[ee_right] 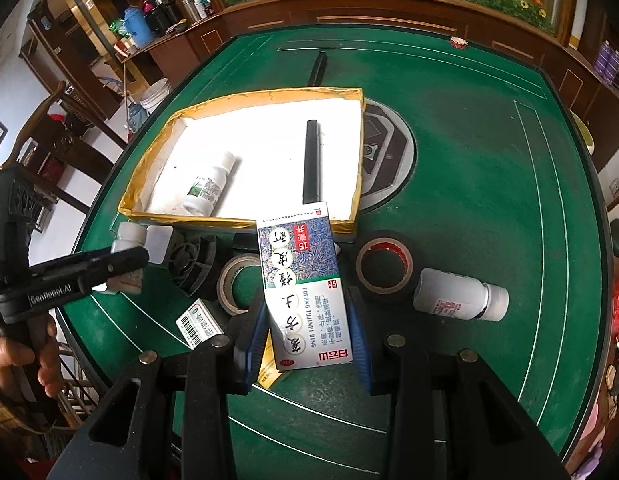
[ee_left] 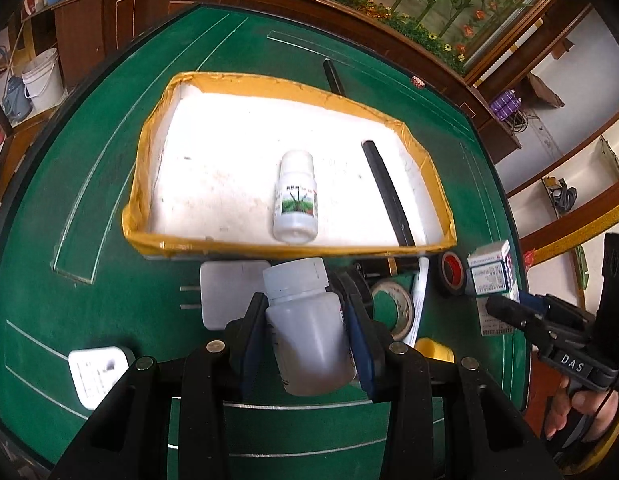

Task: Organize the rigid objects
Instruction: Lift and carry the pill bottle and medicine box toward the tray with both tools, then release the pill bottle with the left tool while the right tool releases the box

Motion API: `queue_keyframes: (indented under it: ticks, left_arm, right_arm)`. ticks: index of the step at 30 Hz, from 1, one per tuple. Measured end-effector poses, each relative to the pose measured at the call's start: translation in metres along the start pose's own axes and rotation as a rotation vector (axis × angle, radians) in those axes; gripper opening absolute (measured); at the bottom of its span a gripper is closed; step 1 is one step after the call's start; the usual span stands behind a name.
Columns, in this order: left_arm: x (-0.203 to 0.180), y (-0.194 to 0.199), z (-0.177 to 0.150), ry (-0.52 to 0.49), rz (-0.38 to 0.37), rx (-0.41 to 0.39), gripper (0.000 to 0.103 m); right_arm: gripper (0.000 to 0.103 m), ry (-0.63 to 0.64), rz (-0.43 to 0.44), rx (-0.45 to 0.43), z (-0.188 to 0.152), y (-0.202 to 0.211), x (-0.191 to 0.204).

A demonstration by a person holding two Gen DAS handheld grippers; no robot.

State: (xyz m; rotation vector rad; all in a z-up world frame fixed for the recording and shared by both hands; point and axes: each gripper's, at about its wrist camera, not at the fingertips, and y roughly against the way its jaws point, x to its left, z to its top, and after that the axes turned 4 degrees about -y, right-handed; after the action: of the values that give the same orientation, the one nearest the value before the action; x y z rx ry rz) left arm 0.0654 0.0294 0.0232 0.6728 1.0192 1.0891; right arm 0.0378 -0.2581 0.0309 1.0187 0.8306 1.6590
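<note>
My left gripper (ee_left: 307, 312) is shut on a translucent white plastic bottle (ee_left: 305, 320), held just before the near rim of the yellow-taped white box (ee_left: 157, 236). Inside the box lie a small labelled bottle (ee_left: 295, 196) and a black stick (ee_left: 387, 192). My right gripper (ee_right: 309, 312) is shut on a medicine carton (ee_right: 303, 280) with a blue patterned top, held above the table near the box's near right corner (ee_right: 351, 224). The same small bottle (ee_right: 209, 188) and stick (ee_right: 311, 160) show in the right wrist view. The right gripper also appears at the right edge of the left wrist view (ee_left: 505, 308).
On the green felt table (ee_left: 109, 160) near the box lie a grey tape roll (ee_right: 235, 280), a red-cored black tape roll (ee_right: 383, 264), a white bottle (ee_right: 461, 296), white power adapters (ee_left: 225, 292), a barcoded box (ee_right: 199, 324) and a yellow item (ee_left: 433, 350). Another black stick (ee_right: 317, 66) lies beyond the box.
</note>
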Motion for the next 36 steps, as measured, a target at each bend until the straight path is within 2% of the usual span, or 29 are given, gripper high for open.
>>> queue_keyframes:
  ticks: [18, 29, 36]
  left_arm:
    - [0.020, -0.003, 0.036, -0.014, -0.007, -0.015, 0.041]
    - [0.032, -0.018, 0.074, -0.034, 0.015, -0.024, 0.041]
    - [0.041, -0.034, 0.079, -0.036, 0.022, -0.001, 0.041]
  right_arm:
    - [0.036, -0.034, -0.007, -0.038, 0.016, 0.003, 0.001]
    - [0.036, -0.007, 0.026, -0.034, 0.043, -0.017, 0.038]
    - [0.036, -0.021, 0.028, -0.048, 0.062, -0.025, 0.051]
